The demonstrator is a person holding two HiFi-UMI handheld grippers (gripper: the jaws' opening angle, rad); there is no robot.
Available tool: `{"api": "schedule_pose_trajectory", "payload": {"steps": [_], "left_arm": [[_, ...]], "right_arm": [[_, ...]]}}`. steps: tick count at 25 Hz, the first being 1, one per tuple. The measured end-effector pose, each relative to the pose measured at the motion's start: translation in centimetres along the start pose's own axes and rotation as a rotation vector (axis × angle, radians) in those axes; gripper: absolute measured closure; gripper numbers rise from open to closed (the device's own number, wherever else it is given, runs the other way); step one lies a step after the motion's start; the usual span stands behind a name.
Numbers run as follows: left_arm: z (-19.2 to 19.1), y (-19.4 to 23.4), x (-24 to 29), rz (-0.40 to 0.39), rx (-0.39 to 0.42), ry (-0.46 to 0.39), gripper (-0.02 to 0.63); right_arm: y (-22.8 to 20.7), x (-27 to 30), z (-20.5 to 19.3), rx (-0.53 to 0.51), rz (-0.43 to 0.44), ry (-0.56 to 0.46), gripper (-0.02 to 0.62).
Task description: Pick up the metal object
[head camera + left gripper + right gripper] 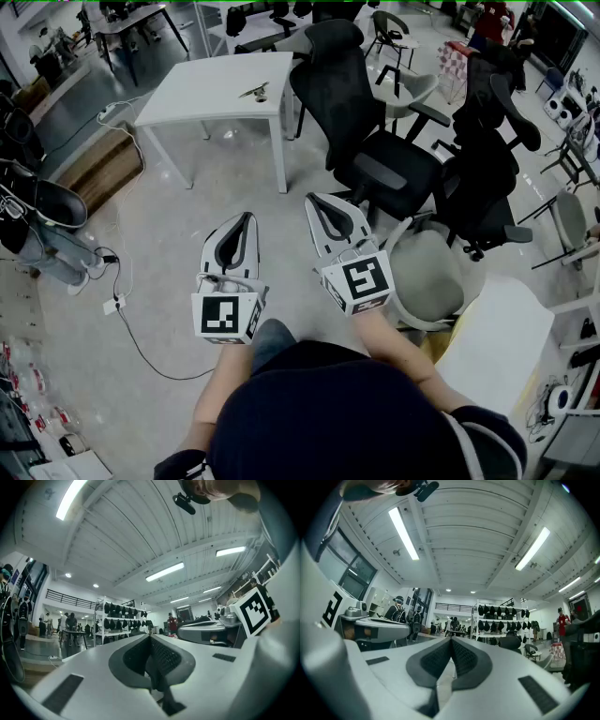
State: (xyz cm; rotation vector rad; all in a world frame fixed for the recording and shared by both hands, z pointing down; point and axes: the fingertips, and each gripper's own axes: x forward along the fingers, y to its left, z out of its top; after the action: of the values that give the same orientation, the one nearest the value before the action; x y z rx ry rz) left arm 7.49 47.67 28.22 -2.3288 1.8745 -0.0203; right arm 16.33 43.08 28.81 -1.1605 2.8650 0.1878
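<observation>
Metal object (254, 91) lies on the white counter (206, 94), well apart from both grippers. Left gripper (247, 217) and right gripper (313, 200) are held side by side above the floor (169, 244), pointing forward. Both pairs of jaws are pressed together with nothing between them, and the black-and-white marker cubes (229, 317) face up.

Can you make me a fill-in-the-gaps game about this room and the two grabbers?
The small metal object lies on a rectangular table coloured ____.
The grey left gripper and grey right gripper both have their jaws ____.
The mesh office chair right of the table is ____.
Missing words: white; shut; black.
</observation>
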Motion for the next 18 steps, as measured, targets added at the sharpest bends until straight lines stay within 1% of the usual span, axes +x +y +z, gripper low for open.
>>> {"api": "schedule_pose_trajectory", "payload": {"steps": [5,9,13,15,18], "left_arm": [[-1.4,1.9,2.7,-0.016,-0.010,0.012,0.583],[-3.3,4.5,6.7,-0.034,-0.027,0.009,0.581],[-5.3,8.3,12.1,-0.069,-0.049,0.002,0.581],[-6.1,10.7,15.1,-0.079,-0.052,0.002,0.581],[-7.0,14.6,19.4,-0.097,-0.048,-0.021,0.580]], "right_arm": [[-0.6,2.7,-0.8,0.001,0.020,-0.013,0.569],[-1.8,6.5,-2.3,-0.013,0.021,0.006,0.568],[-3.6,12.1,-3.8,-0.041,0.013,0.021,0.568],[-4.9,15.6,-4.3,-0.048,0.006,0.030,0.568],[-6.7,21.1,-5.3,-0.057,-0.007,0.050,0.568]]}}
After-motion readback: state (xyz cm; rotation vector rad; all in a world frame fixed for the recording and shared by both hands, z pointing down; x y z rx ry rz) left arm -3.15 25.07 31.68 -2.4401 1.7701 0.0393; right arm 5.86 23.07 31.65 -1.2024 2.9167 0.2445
